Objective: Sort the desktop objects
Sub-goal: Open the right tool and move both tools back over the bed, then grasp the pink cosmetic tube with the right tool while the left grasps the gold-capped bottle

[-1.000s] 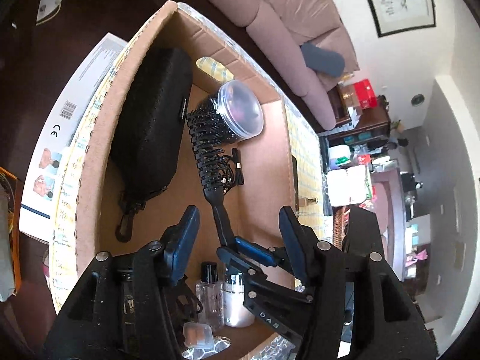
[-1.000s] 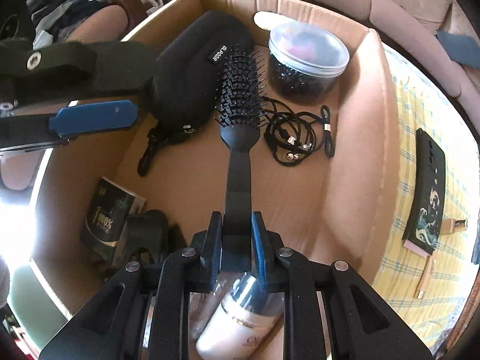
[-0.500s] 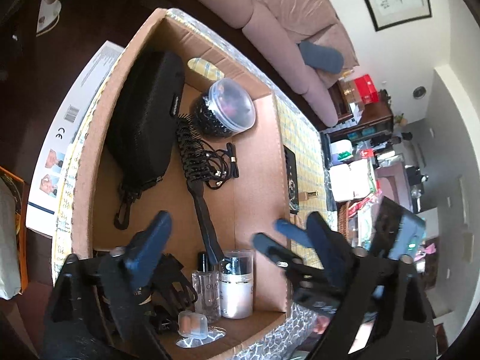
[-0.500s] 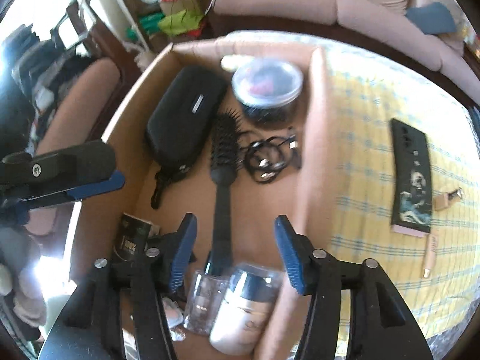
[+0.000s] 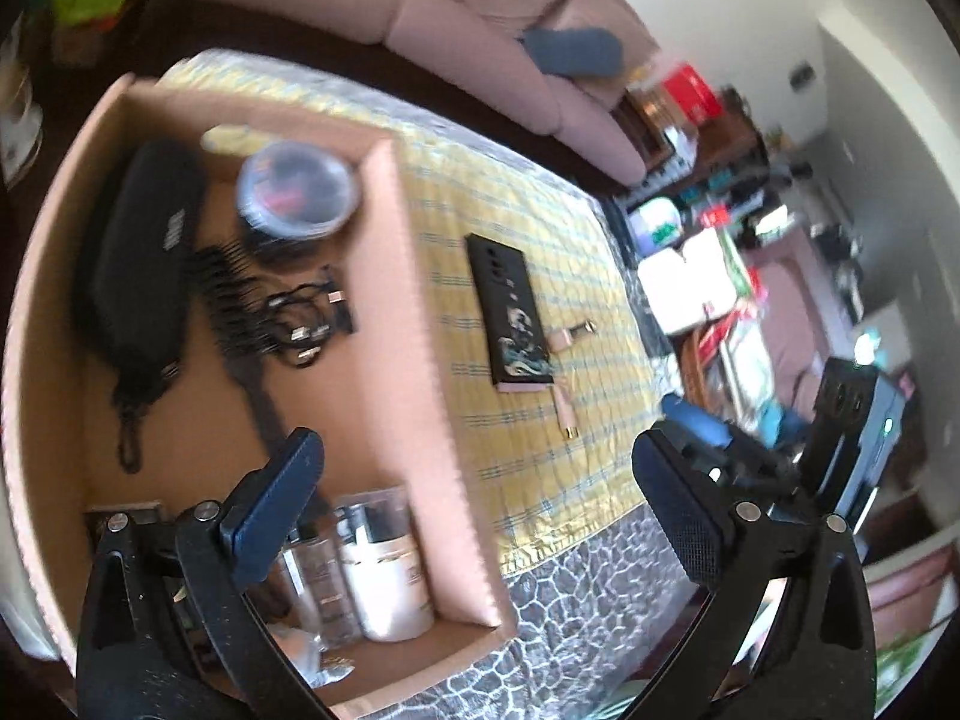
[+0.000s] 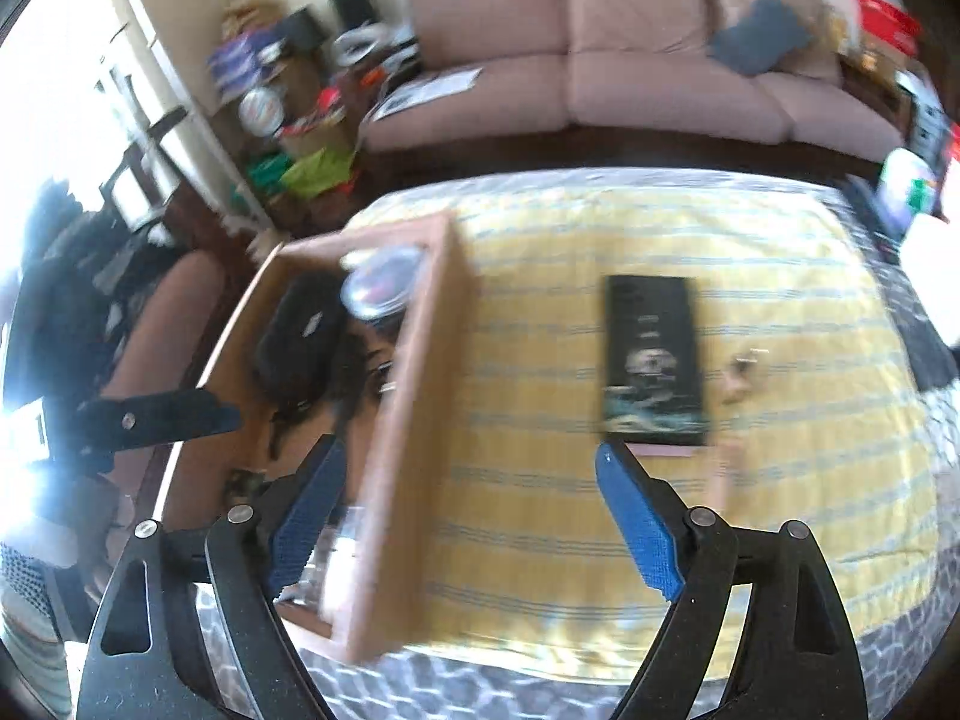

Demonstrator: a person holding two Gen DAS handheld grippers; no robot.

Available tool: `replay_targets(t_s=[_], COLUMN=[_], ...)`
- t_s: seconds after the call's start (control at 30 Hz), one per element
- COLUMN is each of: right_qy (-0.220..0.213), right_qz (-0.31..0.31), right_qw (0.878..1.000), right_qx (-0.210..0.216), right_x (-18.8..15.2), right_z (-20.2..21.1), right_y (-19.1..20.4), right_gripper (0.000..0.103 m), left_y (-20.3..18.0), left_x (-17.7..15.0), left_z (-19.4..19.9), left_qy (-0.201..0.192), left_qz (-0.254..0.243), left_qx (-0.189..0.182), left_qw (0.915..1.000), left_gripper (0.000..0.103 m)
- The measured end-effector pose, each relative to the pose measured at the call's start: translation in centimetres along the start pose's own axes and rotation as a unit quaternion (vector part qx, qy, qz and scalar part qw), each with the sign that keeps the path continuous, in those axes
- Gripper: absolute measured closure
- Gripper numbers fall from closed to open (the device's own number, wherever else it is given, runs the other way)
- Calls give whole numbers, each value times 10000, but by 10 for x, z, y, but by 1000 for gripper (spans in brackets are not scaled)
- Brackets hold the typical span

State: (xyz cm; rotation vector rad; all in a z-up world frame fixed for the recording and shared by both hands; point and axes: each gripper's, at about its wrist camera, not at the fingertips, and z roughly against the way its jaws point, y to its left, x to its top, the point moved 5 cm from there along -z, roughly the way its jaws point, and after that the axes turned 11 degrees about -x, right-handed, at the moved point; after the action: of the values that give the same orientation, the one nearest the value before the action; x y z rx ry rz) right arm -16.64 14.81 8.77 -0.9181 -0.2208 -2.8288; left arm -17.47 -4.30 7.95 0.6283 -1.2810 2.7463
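Hairbrush [image 5: 240, 324] lies inside the cardboard box [image 5: 414, 360]; left gripper [image 5: 480, 516] and right gripper [image 6: 468, 516] both gape, holding nothing.

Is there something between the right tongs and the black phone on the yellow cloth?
Nothing visible does. The right tongs are open above bare yellow cloth, and the phone lies flat just beyond them. The cardboard box stands to the left, off that path.
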Motion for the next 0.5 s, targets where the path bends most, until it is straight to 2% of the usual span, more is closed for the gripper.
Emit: replay_targets(t_s=[0.17,0.33,0.4,0.47,0.5], right_qy=[-238,-404,-373,-281,-239], right_qz=[-769,-1155,-1102,-995,-932], right_qw=[9967,9921,9925,9936,9943], right_qx=[-128,-274,-371,-451,-466], right_x=[-10,-28,-37,-45,-49], right_z=[12,10,2,-11,-19], right_y=[-78,-128,-137,-142,-143], right_gripper=[16,21,29,47,51], left_y=[-43,-71,-77,-84,-86], left_x=[-1,3,7,12,15], left_z=[-41,-95,-115,-136,-146], left_qy=[276,589,670,724,751], left_qz=[-482,-706,-762,-877,-941], left_qx=[71,206,251,343,382], left_qw=[9984,9955,9945,9929,9920], left_gripper=[0,1,1,3,5])
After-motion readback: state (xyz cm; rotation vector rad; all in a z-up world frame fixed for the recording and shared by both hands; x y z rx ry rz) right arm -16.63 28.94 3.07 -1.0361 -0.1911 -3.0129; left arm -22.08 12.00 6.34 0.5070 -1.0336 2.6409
